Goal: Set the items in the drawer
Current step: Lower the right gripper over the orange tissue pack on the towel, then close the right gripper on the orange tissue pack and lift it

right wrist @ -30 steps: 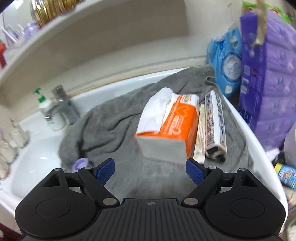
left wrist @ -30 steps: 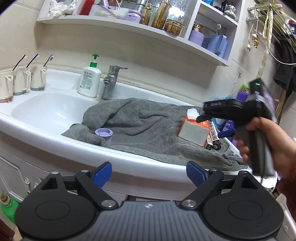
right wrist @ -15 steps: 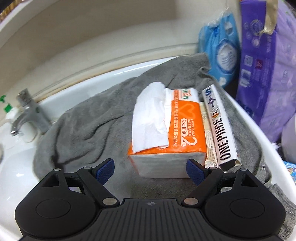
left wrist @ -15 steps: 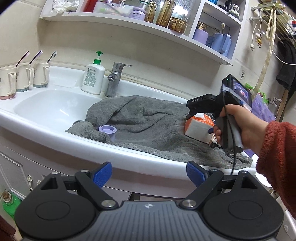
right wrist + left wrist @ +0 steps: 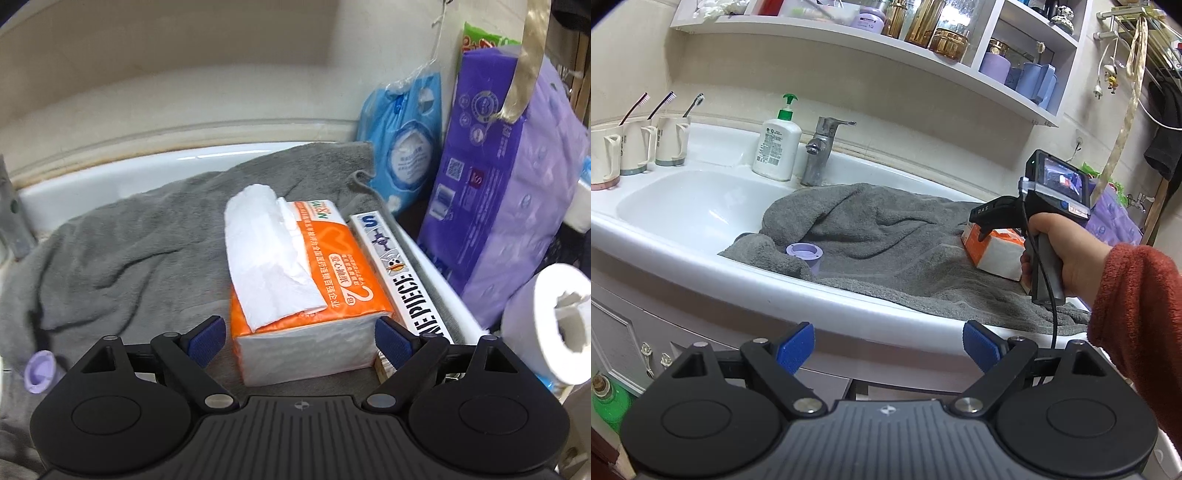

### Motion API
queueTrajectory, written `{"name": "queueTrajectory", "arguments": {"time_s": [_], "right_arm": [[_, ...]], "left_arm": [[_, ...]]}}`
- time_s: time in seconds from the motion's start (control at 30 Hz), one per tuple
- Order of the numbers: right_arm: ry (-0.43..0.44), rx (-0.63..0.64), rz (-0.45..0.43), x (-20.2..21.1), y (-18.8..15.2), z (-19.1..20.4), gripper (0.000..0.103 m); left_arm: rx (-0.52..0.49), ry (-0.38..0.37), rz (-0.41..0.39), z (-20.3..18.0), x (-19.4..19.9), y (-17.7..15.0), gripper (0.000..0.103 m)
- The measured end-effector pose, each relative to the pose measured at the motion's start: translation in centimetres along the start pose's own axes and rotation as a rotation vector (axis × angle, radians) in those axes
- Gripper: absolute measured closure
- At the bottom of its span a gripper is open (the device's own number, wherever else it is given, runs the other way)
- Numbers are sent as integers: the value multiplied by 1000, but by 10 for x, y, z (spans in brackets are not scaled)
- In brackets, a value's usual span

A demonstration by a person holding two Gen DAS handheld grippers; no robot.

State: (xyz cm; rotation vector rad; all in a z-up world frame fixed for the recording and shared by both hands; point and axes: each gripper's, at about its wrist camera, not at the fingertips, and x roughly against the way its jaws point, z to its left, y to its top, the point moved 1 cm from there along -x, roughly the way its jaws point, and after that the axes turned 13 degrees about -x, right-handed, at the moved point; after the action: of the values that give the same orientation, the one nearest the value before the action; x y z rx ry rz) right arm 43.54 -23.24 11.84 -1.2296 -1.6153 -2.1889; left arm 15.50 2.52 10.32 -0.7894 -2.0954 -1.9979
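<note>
An orange tissue pack (image 5: 332, 258) with a white tissue sticking out lies on a grey towel (image 5: 129, 251) spread over the sink counter. My right gripper (image 5: 299, 341) tilts down at the pack's near end, one finger on each side. Its jaws are opening and the left pad stands clear of the pack. A white toothpaste box (image 5: 399, 273) lies against the pack's right side. In the left wrist view a hand holds the right gripper (image 5: 982, 221) over the pack (image 5: 997, 247). My left gripper (image 5: 888, 347) hangs open and empty before the counter's front edge.
A small purple cap (image 5: 805, 254) sits on the towel near the basin (image 5: 683, 206). Soap bottle (image 5: 775, 147), tap (image 5: 820, 151) and toothbrush mugs (image 5: 635, 147) stand behind. Purple paper packs (image 5: 498, 221), a blue bag (image 5: 406, 140) and a paper roll (image 5: 550, 325) crowd the right. Cabinet fronts (image 5: 628, 332) lie below.
The right gripper came closer and lower, tilting down until its fingers flank the tissue pack, and its jaws widened a little. The left gripper stayed still.
</note>
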Motion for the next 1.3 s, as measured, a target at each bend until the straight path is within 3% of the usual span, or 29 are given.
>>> {"name": "queueTrajectory", "arguments": {"time_s": [0.13,0.37,0.57,0.73,0.83,0.9,0.97,1.13,1.3], "right_arm": [[0,17,-31,9,-2,-5,15],[-16,237,-81,6,-2,15,14],[-56,224,-46,-18,3,18,13],[-94,277,4,-33,2,21,5],[-99,301,7,-32,-1,24,16],[-87,341,2,-25,-5,29,32],[-70,371,13,-18,-8,32,36],[35,407,71,6,-15,33,38],[138,560,144,44,-41,37,36]], "left_arm": [[-4,6,0,1,1,-1,0],[21,7,9,9,0,-2,0],[25,-6,6,7,1,-3,0],[26,-2,7,9,2,-3,0],[29,0,4,10,3,-3,0],[33,-3,2,10,4,-3,0],[34,-9,1,9,4,-2,0],[28,-23,-5,4,6,-2,0],[21,-29,-10,2,10,-3,0]]}}
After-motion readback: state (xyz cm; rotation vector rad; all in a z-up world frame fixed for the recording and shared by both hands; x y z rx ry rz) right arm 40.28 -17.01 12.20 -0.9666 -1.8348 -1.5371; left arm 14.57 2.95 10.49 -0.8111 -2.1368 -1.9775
